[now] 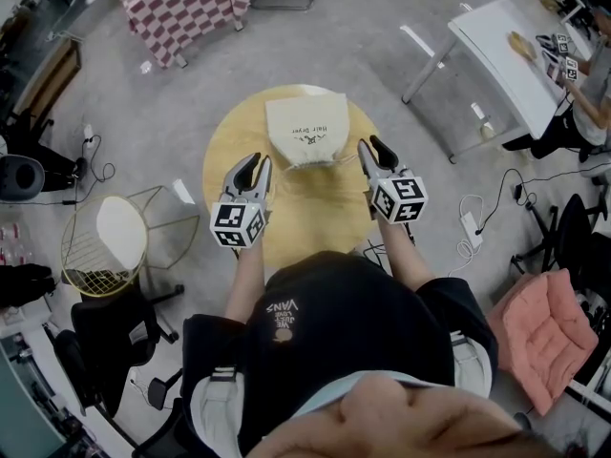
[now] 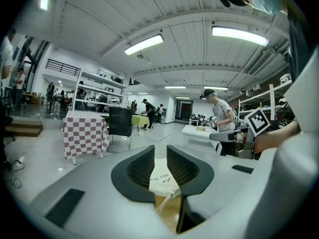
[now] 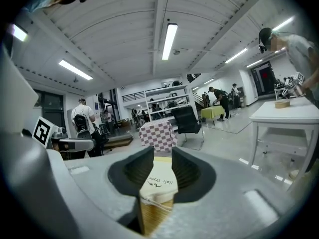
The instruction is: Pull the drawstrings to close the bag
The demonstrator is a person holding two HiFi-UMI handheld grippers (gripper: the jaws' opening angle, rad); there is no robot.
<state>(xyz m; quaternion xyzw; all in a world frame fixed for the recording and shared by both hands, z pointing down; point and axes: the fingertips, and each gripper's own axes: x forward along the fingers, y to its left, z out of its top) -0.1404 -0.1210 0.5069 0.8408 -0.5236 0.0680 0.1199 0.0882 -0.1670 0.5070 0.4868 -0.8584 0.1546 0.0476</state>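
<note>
**A:** What is surrounding the work?

**B:** A big open workshop with a grey floor (image 1: 382, 55) is stretching around everything. A checked tablecloth (image 1: 181, 3) is hanging at 11 o'clock and a white table (image 1: 496, 46) is standing at 2 o'clock. In the middle, a round wooden table (image 1: 315, 222) is sitting right in front of the person.

**A:** And the bag?

**B:** A cream cloth bag (image 1: 305, 132) is lying flat on the table's 12 o'clock half, with its mouth facing the person.

**A:** What are the grippers doing?

**B:** The left gripper (image 1: 256, 170) is hovering at about 8 o'clock from the bag, and the right gripper (image 1: 373, 151) at about 4 o'clock. Both are hanging just beside the mouth corners, above the tabletop. Each is showing its fingers spread wide with nothing pinched; only the bag and the table are showing through the gaps.

**A:** So how far along are we?

**B:** The mouth is looking gathered and narrower than the far end, so I am judging the cinching largely done. A drawstring (image 2: 167, 201) is trailing loose on the wood, and cords (image 3: 157, 199) are bunching at the puckered edge. Whether it is needing one more tug, I cannot tell.
</note>
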